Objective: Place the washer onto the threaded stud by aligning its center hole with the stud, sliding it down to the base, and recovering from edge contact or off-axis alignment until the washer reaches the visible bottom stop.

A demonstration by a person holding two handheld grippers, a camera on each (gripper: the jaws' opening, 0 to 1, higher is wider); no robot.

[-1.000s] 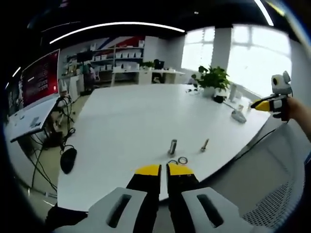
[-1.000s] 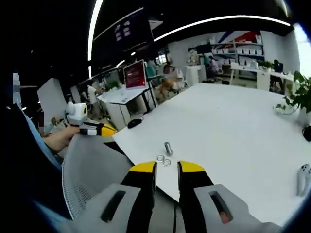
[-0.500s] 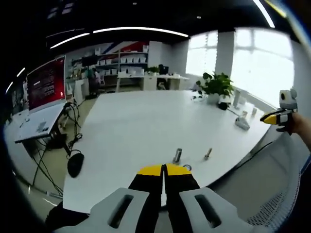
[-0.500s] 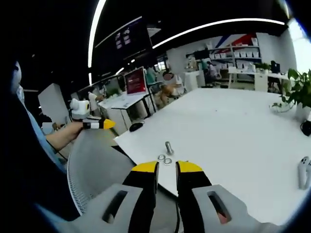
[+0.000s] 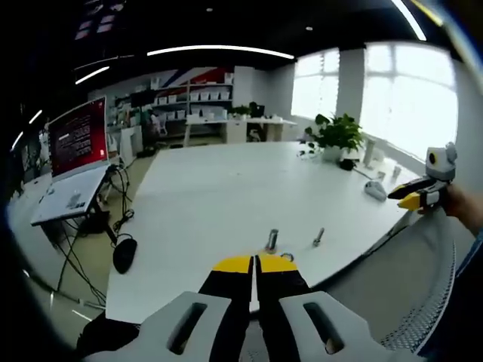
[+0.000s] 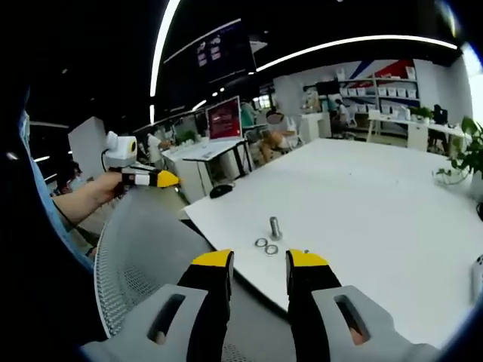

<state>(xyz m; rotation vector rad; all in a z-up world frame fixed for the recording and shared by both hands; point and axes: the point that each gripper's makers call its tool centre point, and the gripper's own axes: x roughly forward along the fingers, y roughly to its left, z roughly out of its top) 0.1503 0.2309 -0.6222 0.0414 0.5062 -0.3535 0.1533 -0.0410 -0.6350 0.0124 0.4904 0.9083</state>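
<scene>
Washers [image 6: 266, 246] beside stud [image 6: 275, 227], white table [image 6: 377, 204] — office

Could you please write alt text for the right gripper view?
The right tongs hang open above the near edge of a white table, where two washers lie flat beside an upright threaded stud. At left, a hand holds the left tongs over a mesh chair back.

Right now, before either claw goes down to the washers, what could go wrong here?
1. The two washers lie flat, close together near the table edge; a claw could pinch both or push one off.
2. The stud stands just behind them, so a claw coming in may knock it over.
3. The left claw is shut and must open before picking; the right claw is open.
</scene>
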